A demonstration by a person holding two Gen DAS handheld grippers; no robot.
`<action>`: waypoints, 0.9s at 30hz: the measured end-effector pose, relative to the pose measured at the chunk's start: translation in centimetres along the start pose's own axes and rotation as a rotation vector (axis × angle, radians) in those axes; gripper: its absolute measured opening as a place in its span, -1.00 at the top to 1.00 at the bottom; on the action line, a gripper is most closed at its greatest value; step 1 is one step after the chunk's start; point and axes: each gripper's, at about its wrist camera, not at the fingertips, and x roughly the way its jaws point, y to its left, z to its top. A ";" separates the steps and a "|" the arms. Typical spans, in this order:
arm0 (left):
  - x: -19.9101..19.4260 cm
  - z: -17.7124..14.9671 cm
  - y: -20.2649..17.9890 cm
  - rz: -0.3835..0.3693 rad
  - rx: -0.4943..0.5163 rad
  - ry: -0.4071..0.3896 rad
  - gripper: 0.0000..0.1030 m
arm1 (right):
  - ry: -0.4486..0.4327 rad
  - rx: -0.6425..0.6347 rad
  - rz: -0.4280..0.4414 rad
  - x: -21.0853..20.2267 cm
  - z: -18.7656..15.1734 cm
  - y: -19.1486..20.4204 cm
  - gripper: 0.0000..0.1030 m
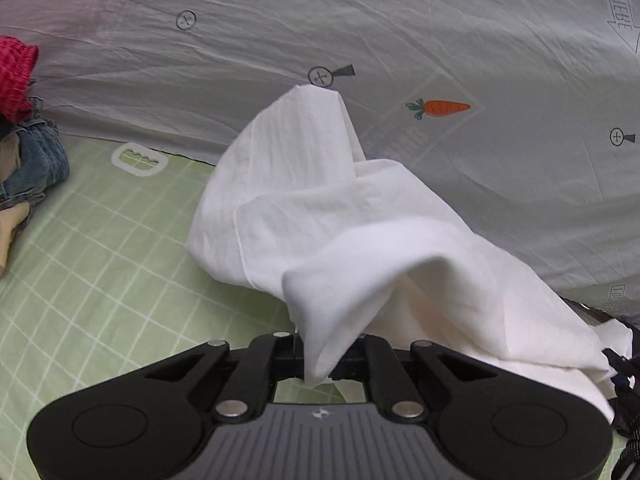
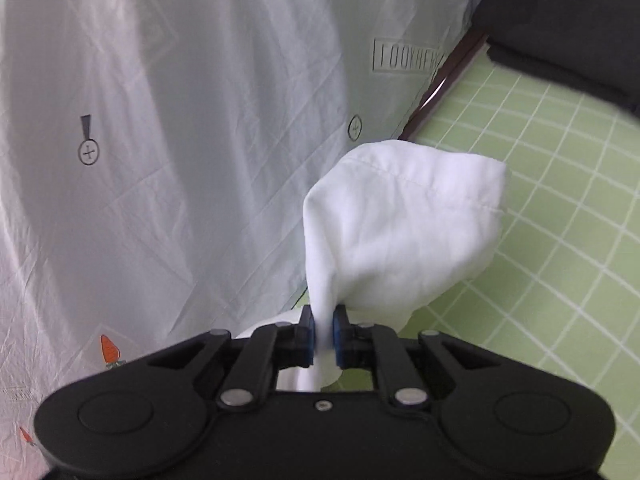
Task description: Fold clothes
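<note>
White garment [image 1: 320, 216], thin and crumpled, lifted in a peaked bundle above the green grid mat [image 1: 100, 248]; stitched hem visible in the right wrist view. Right gripper [image 2: 323, 334]: 2 blue pads [image 2: 307, 334] pinching a gathered fold. Left gripper [image 1: 320, 360]: cloth drapes over its fingertips, grip state cannot be told. Grey carrot-print sheet [image 1: 440, 40] hangs behind. Clothes pile [image 1: 28, 160] of denim and red fabric at far left. Dark folded cloth [image 2: 568, 28] on the mat's far end.
</note>
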 end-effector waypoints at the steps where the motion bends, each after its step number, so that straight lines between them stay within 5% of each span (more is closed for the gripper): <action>1: -1.3 -0.3 0.5 0.020 0.007 -0.019 0.87 | -0.029 -0.034 -0.018 -2.2 -0.3 -0.3 0.83; 5: -5.9 -3.3 2.2 0.070 0.041 -0.055 0.87 | -0.056 -0.095 -0.030 -8.7 -1.9 -3.0 0.83; 9: -8.0 -7.4 4.3 0.100 0.039 -0.003 0.87 | -0.020 -0.140 -0.084 -13.2 -5.2 -6.0 0.83; 17: -10.7 -14.8 7.3 0.166 0.041 0.106 0.88 | 0.118 -0.063 -0.199 -16.4 -11.0 -13.4 0.83; 27: -12.1 -21.7 7.1 0.205 0.141 0.182 0.87 | 0.240 -0.150 -0.206 -17.9 -14.1 -15.5 0.82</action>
